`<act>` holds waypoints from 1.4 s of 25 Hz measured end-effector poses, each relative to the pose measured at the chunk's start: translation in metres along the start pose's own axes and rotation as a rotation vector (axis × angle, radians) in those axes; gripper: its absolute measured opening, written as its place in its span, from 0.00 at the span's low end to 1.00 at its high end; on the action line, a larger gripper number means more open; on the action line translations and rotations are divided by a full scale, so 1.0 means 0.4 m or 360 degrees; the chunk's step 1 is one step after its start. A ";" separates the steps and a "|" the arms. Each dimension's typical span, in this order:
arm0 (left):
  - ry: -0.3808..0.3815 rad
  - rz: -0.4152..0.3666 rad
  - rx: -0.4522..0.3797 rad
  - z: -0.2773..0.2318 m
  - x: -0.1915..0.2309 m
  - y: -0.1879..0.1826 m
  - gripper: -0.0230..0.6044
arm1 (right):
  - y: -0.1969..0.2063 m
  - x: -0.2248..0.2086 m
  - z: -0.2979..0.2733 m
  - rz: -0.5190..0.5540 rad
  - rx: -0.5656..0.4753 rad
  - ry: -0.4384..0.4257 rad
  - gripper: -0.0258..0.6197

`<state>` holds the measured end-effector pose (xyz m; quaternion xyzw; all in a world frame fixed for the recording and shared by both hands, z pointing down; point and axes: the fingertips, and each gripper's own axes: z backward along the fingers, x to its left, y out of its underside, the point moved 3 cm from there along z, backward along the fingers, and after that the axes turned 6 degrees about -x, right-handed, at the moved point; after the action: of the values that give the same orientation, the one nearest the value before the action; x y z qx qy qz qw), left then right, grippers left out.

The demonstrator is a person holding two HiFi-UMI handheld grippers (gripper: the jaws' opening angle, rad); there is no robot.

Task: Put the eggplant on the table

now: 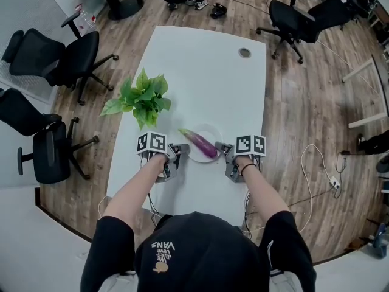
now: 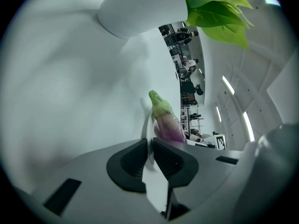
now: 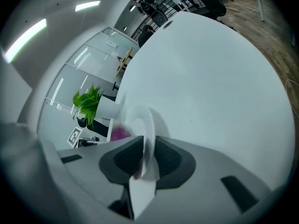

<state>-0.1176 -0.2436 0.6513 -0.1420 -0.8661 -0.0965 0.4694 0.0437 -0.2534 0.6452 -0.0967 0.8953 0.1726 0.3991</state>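
Note:
A purple eggplant [image 1: 200, 143] with a green stem end lies on a small white plate [image 1: 214, 129] on the white table [image 1: 206, 72], just in front of me. My left gripper [image 1: 179, 152] is at the plate's left rim and my right gripper [image 1: 225, 152] at its right rim. In the left gripper view the pads are shut tight on the thin plate rim [image 2: 149, 136], with the eggplant [image 2: 166, 120] just beyond. In the right gripper view the plate rim [image 3: 147, 125] stands between the jaws with a little slack, so that gripper [image 3: 145, 160] is open; a patch of eggplant [image 3: 120, 133] shows behind.
A leafy green plant [image 1: 143, 96] in a white pot stands on the table, left of and beyond the plate. A round cable hole [image 1: 244, 53] sits near the far right corner. Black office chairs [image 1: 79, 56] stand left of the table and beyond it.

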 end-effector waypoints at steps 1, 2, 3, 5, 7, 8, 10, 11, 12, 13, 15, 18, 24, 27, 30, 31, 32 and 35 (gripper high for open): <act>-0.0012 -0.0006 0.0003 0.001 0.000 0.002 0.08 | 0.000 0.002 0.001 -0.0010 -0.0002 -0.0006 0.15; -0.0025 -0.0015 0.0007 0.002 0.001 0.003 0.08 | 0.000 0.005 0.000 -0.0023 -0.0003 -0.0017 0.17; -0.0036 -0.0025 0.0013 0.004 0.003 0.004 0.08 | 0.000 0.007 0.000 -0.0033 0.0000 -0.0029 0.20; -0.0044 -0.0036 0.0020 0.007 0.004 0.007 0.09 | 0.002 0.011 0.001 -0.0039 0.0015 -0.0040 0.22; -0.0039 -0.0032 0.0018 0.010 0.001 0.010 0.12 | 0.005 0.012 0.004 -0.0042 0.0018 -0.0039 0.22; -0.0035 -0.0030 0.0015 0.012 -0.001 0.011 0.13 | 0.006 0.011 0.007 -0.0042 0.0016 -0.0036 0.23; -0.0034 -0.0031 0.0009 0.016 -0.002 0.012 0.14 | 0.006 0.009 0.015 -0.0032 0.0014 -0.0024 0.23; -0.0036 -0.0033 0.0006 0.019 -0.001 0.012 0.15 | 0.007 0.007 0.018 -0.0024 0.0014 -0.0015 0.24; -0.0039 -0.0035 0.0005 0.021 0.000 0.012 0.15 | 0.007 0.005 0.022 -0.0016 0.0014 -0.0007 0.25; -0.0041 -0.0038 0.0004 0.023 0.003 0.012 0.15 | 0.008 0.003 0.024 -0.0012 0.0014 -0.0001 0.26; -0.0042 -0.0045 0.0006 0.027 0.006 0.013 0.15 | 0.010 -0.002 0.027 -0.0008 0.0009 0.0009 0.27; -0.0027 -0.0048 -0.0004 0.034 0.001 0.015 0.15 | 0.010 -0.005 0.032 0.0000 -0.0007 0.0009 0.27; 0.0027 -0.0163 -0.0144 0.061 -0.031 0.002 0.15 | 0.021 0.000 0.041 0.0077 -0.0028 0.0044 0.28; 0.0044 -0.0292 -0.0208 0.072 -0.058 0.005 0.14 | 0.012 -0.001 0.063 0.0168 -0.0125 0.0104 0.27; 0.0073 -0.0433 -0.0346 0.098 -0.088 0.003 0.08 | -0.008 0.011 0.095 0.0320 -0.0298 0.0163 0.12; 0.0085 -0.0485 -0.0397 0.107 -0.101 0.002 0.07 | -0.015 0.020 0.108 0.0377 -0.0356 0.0163 0.10; 0.0087 -0.0551 -0.0439 0.117 -0.113 0.002 0.06 | -0.020 0.030 0.119 0.0435 -0.0403 0.0154 0.08; 0.0011 -0.0834 -0.0523 0.149 -0.140 0.005 0.05 | -0.018 0.066 0.147 0.0596 -0.0482 0.0117 0.07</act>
<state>-0.1347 -0.2325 0.5720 0.0125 -0.8446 -0.3534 0.4021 0.0684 -0.2382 0.5874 0.0062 0.8754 0.3723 0.3083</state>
